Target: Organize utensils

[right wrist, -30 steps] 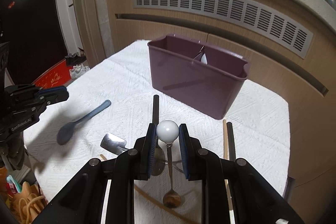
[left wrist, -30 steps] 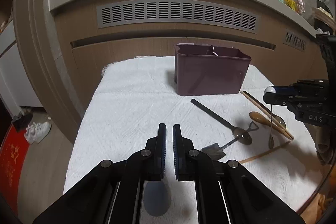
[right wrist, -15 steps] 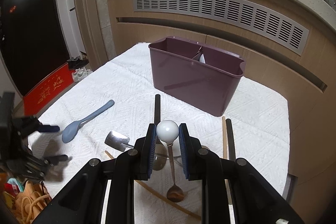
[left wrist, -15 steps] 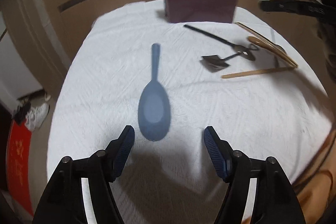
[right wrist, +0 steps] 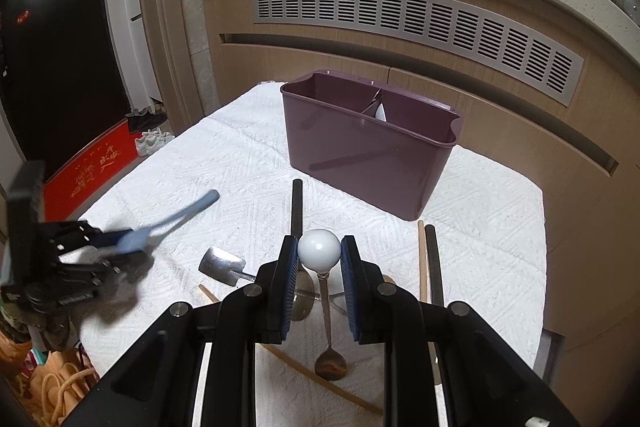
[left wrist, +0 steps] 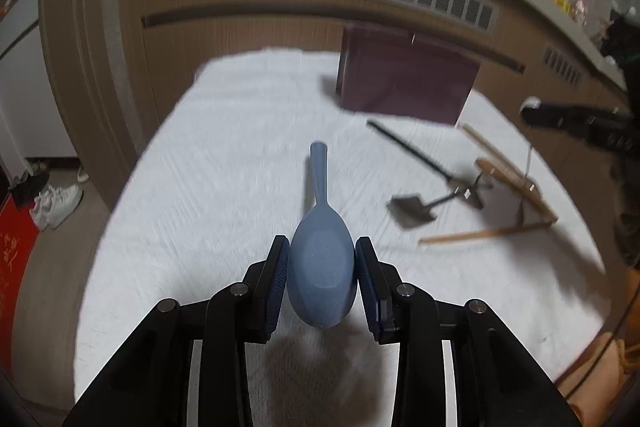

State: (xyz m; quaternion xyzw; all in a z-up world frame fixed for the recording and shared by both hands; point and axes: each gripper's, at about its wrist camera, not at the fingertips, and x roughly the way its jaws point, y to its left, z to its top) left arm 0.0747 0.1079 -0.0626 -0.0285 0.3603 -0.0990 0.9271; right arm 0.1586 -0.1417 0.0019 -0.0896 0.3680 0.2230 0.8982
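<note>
1. Jaws of the left gripper [left wrist: 322, 269] are closing around the bowl of a blue spoon [left wrist: 322, 259]; the pads sit right at the bowl's two sides, though the blurred picture does not settle whether they press on it yet. The spoon's handle points straight ahead of the jaws, away over the white cloth [left wrist: 224, 163] that covers the surface.
2. Jaws of the right gripper [right wrist: 319, 263] are clamped on the white ball [right wrist: 319, 249] that tops a thin metal spoon [right wrist: 329, 347]; its stem hangs down below the jaws, with the small bowl over the cloth.
3. Ahead of the right jaws, well apart, stands the maroon caddy [right wrist: 360, 163], upright, split by a divider, with something white peeking up in its far right compartment.
4. Just past the right jaws lie a black-handled utensil [right wrist: 297, 205], a black stick [right wrist: 434, 267] and a wooden chopstick [right wrist: 421, 251], the last two side by side to the right.
5. To the left of the right jaws, a small shovel-shaped spoon [right wrist: 222, 265] lies flat on the cloth.
6. From the left jaws, these loose utensils lie ahead and to the right, with the caddy beyond them.
</note>
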